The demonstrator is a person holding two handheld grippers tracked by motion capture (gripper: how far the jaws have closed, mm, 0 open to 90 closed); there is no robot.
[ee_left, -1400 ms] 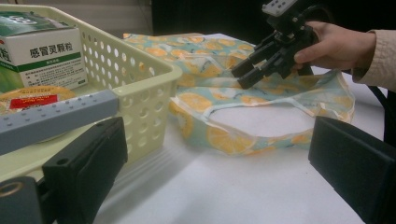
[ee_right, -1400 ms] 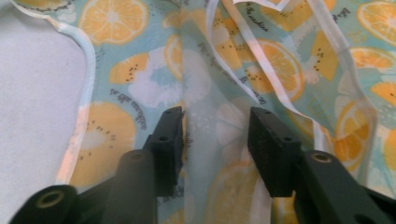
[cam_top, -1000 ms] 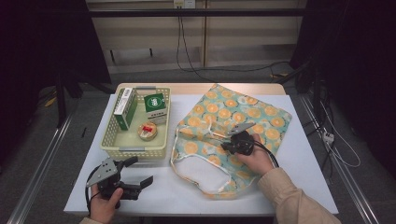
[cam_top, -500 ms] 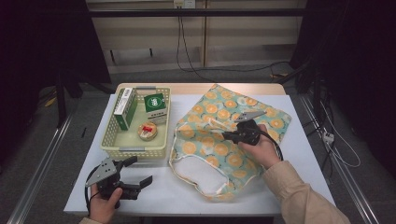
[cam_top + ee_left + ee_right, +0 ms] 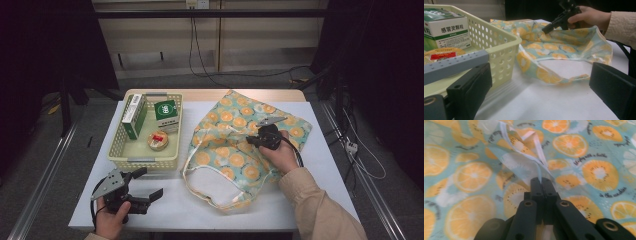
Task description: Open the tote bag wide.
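One fabric bag [image 5: 245, 145] printed with orange slices lies across the right half of the white worktop [image 5: 170, 205], its white-edged mouth toward the near side and its far corner close to the back edge. The right hand-held gripper [image 5: 250, 141] sits over the bag's middle, jaws pressed together on a raised fold of the cloth; in the right gripper view that fold [image 5: 534, 167] rises tented from the closed tips. The bag's left edge lies just beside the yellow perforated basket [image 5: 172, 145], leaving only a narrow strip of bare worktop between them. In the basket are two green-and-white boxes [image 5: 134, 116] and a small round container [image 5: 158, 140]. The left hand-held gripper [image 5: 147, 184] rests near the front-left edge, jaws spread wide with nothing between them, open surface ahead of it up to the basket's near wall.
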